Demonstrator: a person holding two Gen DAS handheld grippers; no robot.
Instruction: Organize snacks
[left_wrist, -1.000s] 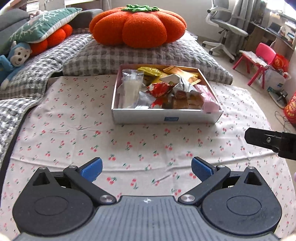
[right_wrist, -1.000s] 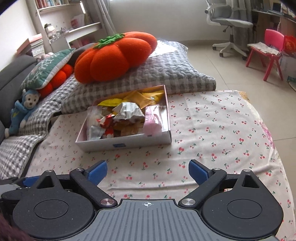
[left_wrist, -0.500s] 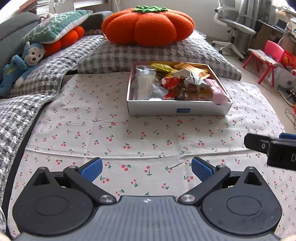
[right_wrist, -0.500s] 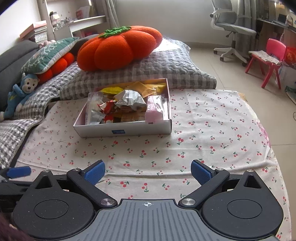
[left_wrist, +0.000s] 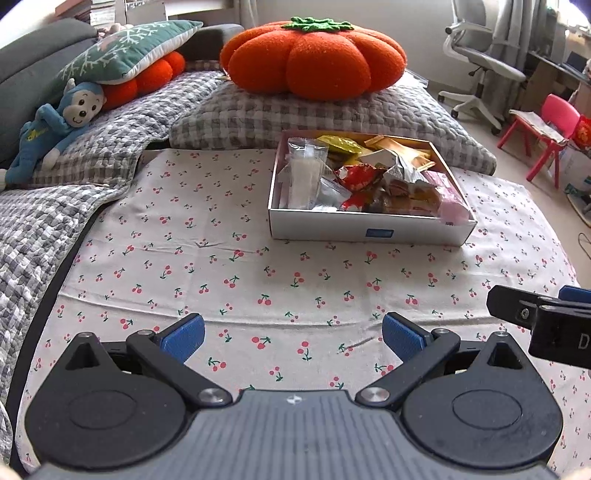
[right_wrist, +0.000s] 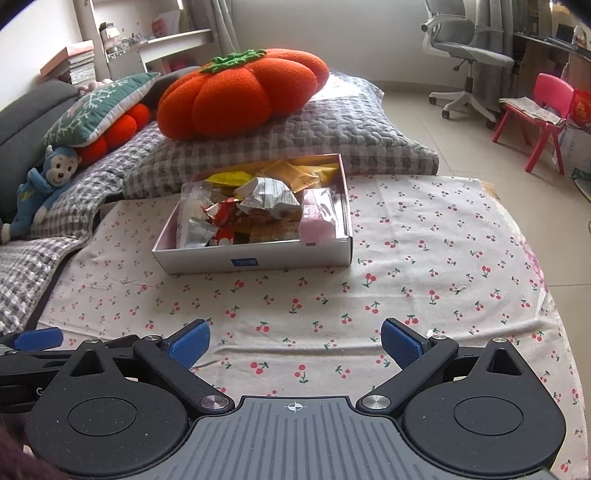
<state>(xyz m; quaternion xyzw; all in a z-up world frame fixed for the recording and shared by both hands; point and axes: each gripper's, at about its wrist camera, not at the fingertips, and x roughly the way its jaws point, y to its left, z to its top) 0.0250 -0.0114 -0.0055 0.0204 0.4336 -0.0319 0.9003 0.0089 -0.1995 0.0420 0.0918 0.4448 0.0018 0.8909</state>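
Note:
A shallow white box (left_wrist: 369, 230) (right_wrist: 255, 260) filled with several wrapped snacks stands on the cherry-print cloth (left_wrist: 221, 258) (right_wrist: 424, 266). Among the snacks are a clear packet (left_wrist: 306, 171), a red wrapper (left_wrist: 356, 175), a silver wrapper (right_wrist: 267, 195) and a pink packet (right_wrist: 319, 216). My left gripper (left_wrist: 293, 334) is open and empty, well short of the box. My right gripper (right_wrist: 295, 341) is also open and empty, at the near part of the cloth. Part of the right gripper (left_wrist: 543, 317) shows at the right edge of the left wrist view.
A big orange pumpkin cushion (left_wrist: 314, 61) lies on a grey checked pillow (left_wrist: 332, 114) behind the box. A blue monkey toy (left_wrist: 51, 125) and a green cushion (left_wrist: 125, 55) are at the left. An office chair (right_wrist: 461, 51) and a pink chair (right_wrist: 543, 110) stand on the floor.
Both grippers have drawn back from the box and shifted left, so the box looks smaller and farther. Both stay open and empty.

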